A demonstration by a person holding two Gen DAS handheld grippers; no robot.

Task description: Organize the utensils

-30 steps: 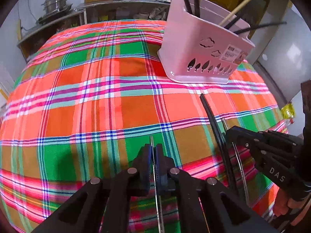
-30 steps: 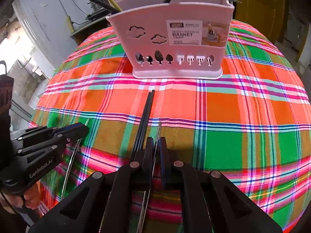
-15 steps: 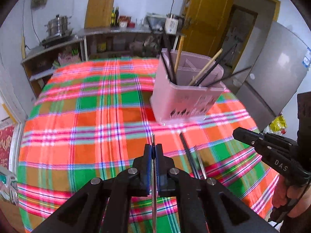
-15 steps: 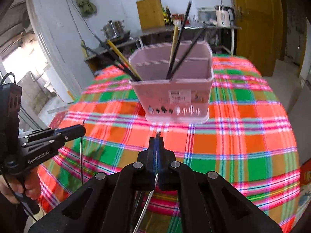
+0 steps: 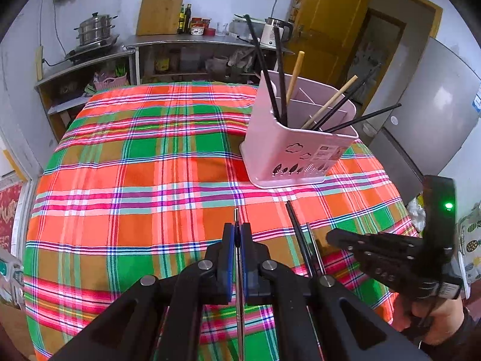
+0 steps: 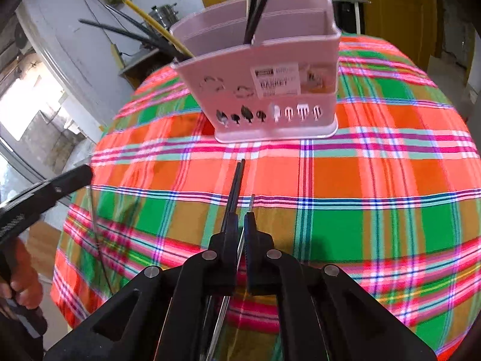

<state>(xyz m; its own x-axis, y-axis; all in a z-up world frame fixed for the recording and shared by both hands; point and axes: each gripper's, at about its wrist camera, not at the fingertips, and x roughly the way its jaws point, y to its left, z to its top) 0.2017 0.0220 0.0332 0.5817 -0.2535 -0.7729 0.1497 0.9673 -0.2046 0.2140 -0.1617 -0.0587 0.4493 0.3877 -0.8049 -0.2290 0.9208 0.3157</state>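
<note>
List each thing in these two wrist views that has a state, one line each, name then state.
left gripper: shut on a metal chopstick.
right gripper: nearly shut around a second metal chopstick; grip unclear.
black chopsticks: lying on the tablecloth.
pink basket: upright, holding black and wooden chopsticks.
</note>
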